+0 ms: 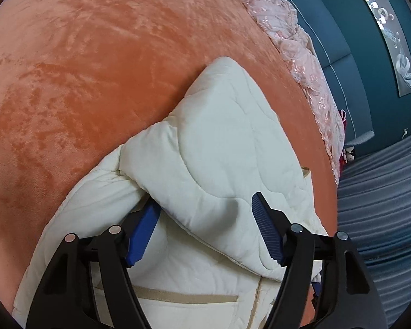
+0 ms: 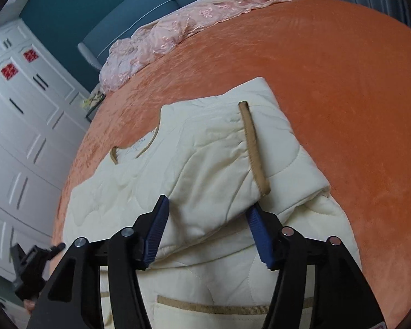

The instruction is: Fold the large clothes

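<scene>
A cream quilted jacket (image 1: pixel 219 142) with tan trim lies on the orange bed cover (image 1: pixel 82 68). In the left wrist view a folded sleeve lies over the body; my left gripper (image 1: pixel 202 208) is open, its blue pads astride the fold, the left pad tucked under the edge. In the right wrist view the jacket (image 2: pixel 211 164) shows its neckline and a tan cuff (image 2: pixel 253 148) on the folded sleeve. My right gripper (image 2: pixel 209 211) is open, fingers either side of the sleeve's near edge. The left gripper (image 2: pixel 30 266) shows at the far left.
A crumpled pink lace cloth (image 1: pixel 301 54) lies at the bed's far edge (image 2: pixel 178 27) by a teal headboard (image 1: pixel 342 41). White wardrobe doors (image 2: pixel 19 137) stand left of the bed. Grey striped curtain or floor (image 1: pixel 383 205) lies to the right.
</scene>
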A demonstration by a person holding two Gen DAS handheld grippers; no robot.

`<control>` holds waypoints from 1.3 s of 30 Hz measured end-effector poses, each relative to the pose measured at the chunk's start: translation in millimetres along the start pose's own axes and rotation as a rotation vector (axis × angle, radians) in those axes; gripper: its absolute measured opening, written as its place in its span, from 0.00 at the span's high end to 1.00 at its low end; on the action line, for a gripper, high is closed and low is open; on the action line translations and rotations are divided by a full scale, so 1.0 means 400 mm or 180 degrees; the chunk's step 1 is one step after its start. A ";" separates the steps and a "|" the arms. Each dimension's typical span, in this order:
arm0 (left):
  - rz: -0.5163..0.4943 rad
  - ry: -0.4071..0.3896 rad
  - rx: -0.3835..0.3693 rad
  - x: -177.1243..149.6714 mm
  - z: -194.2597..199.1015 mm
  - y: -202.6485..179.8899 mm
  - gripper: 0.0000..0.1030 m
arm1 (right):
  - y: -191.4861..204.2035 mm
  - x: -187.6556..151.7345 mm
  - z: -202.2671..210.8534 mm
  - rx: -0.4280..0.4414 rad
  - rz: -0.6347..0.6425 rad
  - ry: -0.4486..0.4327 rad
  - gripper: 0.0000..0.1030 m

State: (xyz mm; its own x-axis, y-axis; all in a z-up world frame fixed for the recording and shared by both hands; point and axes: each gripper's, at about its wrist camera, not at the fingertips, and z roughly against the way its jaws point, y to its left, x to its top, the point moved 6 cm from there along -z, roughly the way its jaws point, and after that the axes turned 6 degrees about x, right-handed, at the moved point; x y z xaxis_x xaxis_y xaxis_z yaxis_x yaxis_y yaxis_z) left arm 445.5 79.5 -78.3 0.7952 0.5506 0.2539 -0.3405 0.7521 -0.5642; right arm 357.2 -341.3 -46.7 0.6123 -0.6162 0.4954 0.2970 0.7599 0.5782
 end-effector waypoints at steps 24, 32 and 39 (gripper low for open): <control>-0.0773 -0.0418 0.0758 -0.010 -0.016 0.056 0.90 | -0.042 -0.080 -0.071 -0.0313 0.0511 0.0132 0.96; -0.1441 -0.0706 0.1266 -0.057 0.039 0.018 0.82 | -0.033 -0.103 0.009 -0.0566 0.0659 0.0122 0.79; -0.1754 -0.1072 0.1103 -0.064 0.189 -0.110 0.81 | 0.115 -0.065 0.119 -0.0620 0.1088 -0.0410 0.75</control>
State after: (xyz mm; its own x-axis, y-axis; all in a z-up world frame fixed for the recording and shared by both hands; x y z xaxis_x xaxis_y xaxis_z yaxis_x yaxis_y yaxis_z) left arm 402.0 59.6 -0.5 0.7185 0.0989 0.6884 -0.1191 0.9927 -0.0183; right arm 320.1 -300.4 -2.1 0.6067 -0.3331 0.7218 0.2331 0.9426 0.2390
